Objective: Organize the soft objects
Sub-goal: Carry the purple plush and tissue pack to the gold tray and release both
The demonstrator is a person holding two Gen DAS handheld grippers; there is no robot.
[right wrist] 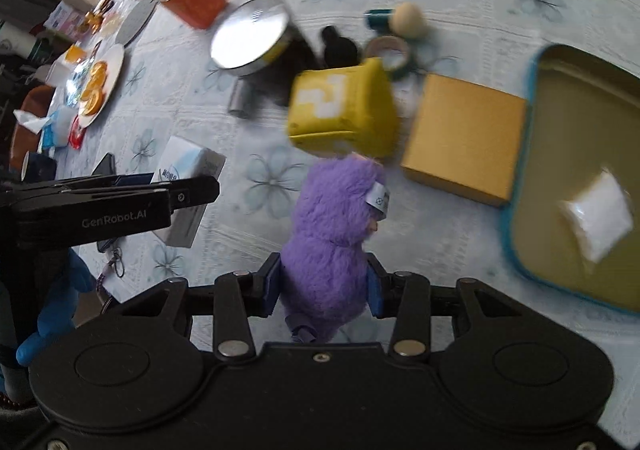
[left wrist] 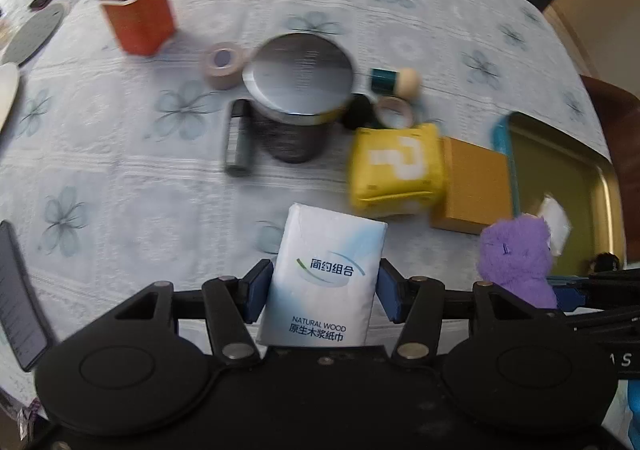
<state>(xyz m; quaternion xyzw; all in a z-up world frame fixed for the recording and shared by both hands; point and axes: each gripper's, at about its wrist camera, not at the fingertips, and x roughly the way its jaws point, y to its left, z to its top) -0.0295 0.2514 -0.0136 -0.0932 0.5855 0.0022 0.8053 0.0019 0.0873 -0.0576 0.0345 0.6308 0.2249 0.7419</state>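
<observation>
My left gripper [left wrist: 323, 286] is shut on a white tissue pack [left wrist: 326, 270] and holds it above the table; the pack also shows in the right wrist view [right wrist: 188, 170]. My right gripper [right wrist: 323, 286] is shut on a purple plush toy [right wrist: 334, 234], which also shows in the left wrist view [left wrist: 516, 258]. A yellow question-mark plush cube [left wrist: 396, 166] [right wrist: 344, 106] lies on the table ahead. A gold tray with a blue rim [right wrist: 520, 178] [left wrist: 504, 142] stands at the right and holds a small white packet [right wrist: 596, 218].
A mustard box [right wrist: 464, 138] lies between cube and tray. A dark canister with silver lid [left wrist: 298, 78], an orange tin [left wrist: 136, 6], tape rolls [left wrist: 224, 64], a grey tube [left wrist: 239, 138] and a phone [left wrist: 20, 302] sit on the floral tablecloth [left wrist: 120, 170]. A plate of orange slices [right wrist: 100, 82] stands at the far left.
</observation>
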